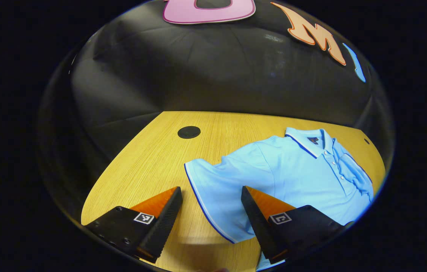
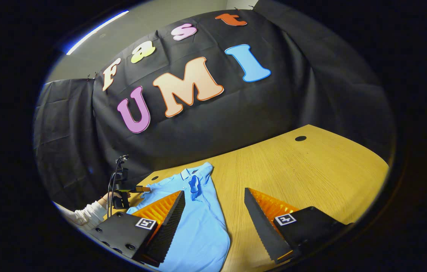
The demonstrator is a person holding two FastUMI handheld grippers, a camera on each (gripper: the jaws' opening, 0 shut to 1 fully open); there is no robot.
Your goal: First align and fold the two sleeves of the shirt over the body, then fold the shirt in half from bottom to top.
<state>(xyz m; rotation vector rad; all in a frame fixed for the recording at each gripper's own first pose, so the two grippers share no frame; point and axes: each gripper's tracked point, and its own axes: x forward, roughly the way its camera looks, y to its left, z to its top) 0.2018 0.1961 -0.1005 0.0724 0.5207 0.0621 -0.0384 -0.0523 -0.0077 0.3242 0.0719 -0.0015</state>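
Now the light-blue short-sleeved polo shirt with dark-blue piping [image 1: 292, 177] lies face up on the yellow wood-grain surface [image 1: 153, 158], collar toward the far edge. In the left gripper view its near sleeve [image 1: 213, 192] is spread flat outward, and the left tongs [image 1: 211, 196] hover released just above, one finger over bare wood, the other over the sleeve cloth. The far sleeve looks already gathered over the chest near the buttons. In the right gripper view the right tongs [image 2: 213, 202] are likewise released and hold nothing, poised over the shirt's side edge, with the other gripper and a white-sleeved hand [image 2: 96, 209] farther off at the shirt's opposite side.

The step in hand seems to be folding the spread sleeve over the body. To do it well, I would bring the left tongs down at the piped cuff, pinch only the top sleeve layer, and lift just enough to clear the surface. Carry it straight across toward the button line so the fold runs along the shoulder seam, and lay it flat before letting go. Dragging could bunch the body cloth.
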